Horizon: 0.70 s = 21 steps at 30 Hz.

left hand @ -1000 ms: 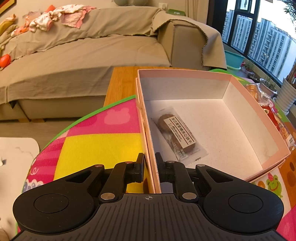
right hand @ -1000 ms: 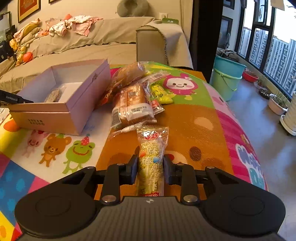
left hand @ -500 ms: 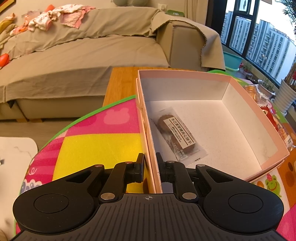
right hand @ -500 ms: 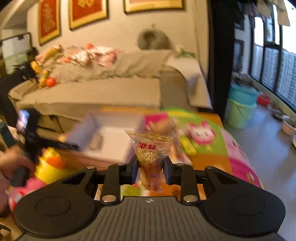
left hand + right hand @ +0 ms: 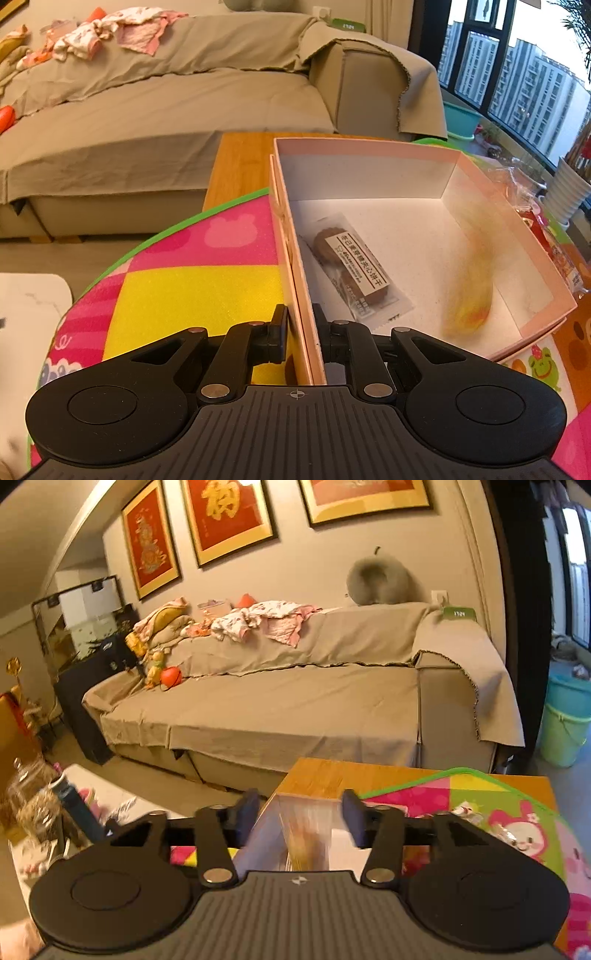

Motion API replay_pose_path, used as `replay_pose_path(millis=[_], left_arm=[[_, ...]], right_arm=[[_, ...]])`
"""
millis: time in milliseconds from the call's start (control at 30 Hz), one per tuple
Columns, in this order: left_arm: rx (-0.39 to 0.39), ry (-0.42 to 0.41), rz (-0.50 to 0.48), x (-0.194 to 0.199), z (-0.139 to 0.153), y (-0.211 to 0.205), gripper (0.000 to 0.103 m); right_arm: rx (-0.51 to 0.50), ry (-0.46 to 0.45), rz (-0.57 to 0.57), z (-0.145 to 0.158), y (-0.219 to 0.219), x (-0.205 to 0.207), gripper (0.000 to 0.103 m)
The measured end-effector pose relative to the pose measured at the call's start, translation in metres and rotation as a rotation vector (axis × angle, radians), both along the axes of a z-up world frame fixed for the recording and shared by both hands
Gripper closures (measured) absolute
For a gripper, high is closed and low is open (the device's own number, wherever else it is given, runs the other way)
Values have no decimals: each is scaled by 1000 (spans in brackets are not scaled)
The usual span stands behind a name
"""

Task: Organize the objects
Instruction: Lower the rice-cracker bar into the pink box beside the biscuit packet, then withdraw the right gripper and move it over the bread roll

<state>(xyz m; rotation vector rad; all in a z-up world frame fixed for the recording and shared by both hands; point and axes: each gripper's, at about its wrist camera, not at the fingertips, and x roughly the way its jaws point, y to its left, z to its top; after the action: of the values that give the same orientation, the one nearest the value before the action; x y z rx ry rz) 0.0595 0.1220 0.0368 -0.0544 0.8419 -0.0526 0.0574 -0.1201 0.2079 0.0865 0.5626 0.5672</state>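
A pink open box (image 5: pixel 369 146) stands on the colourful mat (image 5: pixel 192 284). My left gripper (image 5: pixel 300 325) is shut on the box's near left wall, one finger inside and one outside. A wrapped brown biscuit packet (image 5: pixel 351 269) lies on the box floor. A yellow snack packet (image 5: pixel 472 291), blurred, is dropping inside the box by its right wall. In the right wrist view my right gripper (image 5: pixel 300 814) hangs above the box with its jaws opening. The blurred snack packet (image 5: pixel 306 834) shows between the fingers, and the pads stand clear of it.
Several more snack packets (image 5: pixel 524 192) lie on the mat to the right of the box. The mat covers a wooden table (image 5: pixel 243 162) in front of a tan sofa (image 5: pixel 295 709). A low white table with jars (image 5: pixel 37 805) stands at the left, buckets (image 5: pixel 565 720) at the right.
My right gripper rose from the mat with the yellow snack packet, swung over the box and opened; the packet now falls into the box. My left gripper stayed put.
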Motion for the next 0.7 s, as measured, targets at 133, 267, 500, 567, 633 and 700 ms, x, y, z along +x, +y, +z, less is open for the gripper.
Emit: replay_pose_path(millis=[133, 267, 500, 567, 633, 700], left_arm=[[-1, 3, -2, 0, 0, 0, 88], [1, 2, -3, 0, 0, 0, 88], [2, 3, -3, 0, 0, 0, 88], [2, 3, -3, 0, 0, 0, 88], [1, 4, -2, 0, 0, 0, 88], [-1, 6, -3, 0, 0, 0, 88]], right_arm=[[-2, -2, -53, -10, -5, 16, 37], [-53, -38, -125, -23, -25, 16, 25], [-170, -41, -207, -56, -63, 7, 23], [-195, -22, -224, -66, -74, 9, 23], [-212, -6, -232, -74, -83, 10, 23], [-240, 4, -235, -82, -88, 10, 24]])
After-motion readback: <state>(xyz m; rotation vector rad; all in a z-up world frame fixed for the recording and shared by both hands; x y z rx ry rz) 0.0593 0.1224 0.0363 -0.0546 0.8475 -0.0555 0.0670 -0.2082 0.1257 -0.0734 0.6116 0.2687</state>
